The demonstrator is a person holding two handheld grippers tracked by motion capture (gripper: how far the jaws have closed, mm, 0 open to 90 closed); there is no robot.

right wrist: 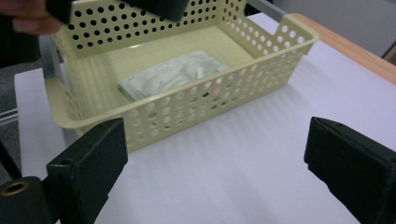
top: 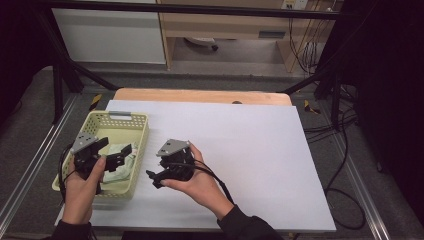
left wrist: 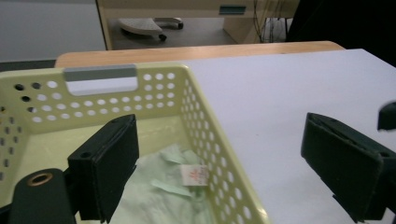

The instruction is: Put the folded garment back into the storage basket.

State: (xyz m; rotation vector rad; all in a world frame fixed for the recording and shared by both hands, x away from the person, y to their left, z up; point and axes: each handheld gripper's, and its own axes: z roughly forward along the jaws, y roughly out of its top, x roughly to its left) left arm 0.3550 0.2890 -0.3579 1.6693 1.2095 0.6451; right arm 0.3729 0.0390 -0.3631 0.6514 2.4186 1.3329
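Observation:
A pale yellow perforated basket (top: 142, 145) stands at the left of the white table top. A folded light green cloth (top: 124, 170) lies flat in it, and the left gripper view shows a small white label on the cloth (left wrist: 159, 191). My left gripper (top: 116, 150) hovers over the basket (left wrist: 116, 98), its jaws wide apart and holding nothing; one jaw is above the cloth, the other outside the basket wall. My right gripper (top: 156, 176) is just right of the basket and points at its side wall (right wrist: 196, 100). It is open and bare. The cloth (right wrist: 173, 72) shows through the holes.
A white sheet (top: 240, 150) covers the table, with a wooden edge (top: 200, 95) at the far side. A black frame, cables and a cabinet stand beyond the table. The basket has a grey handle (top: 120, 115) at its far end.

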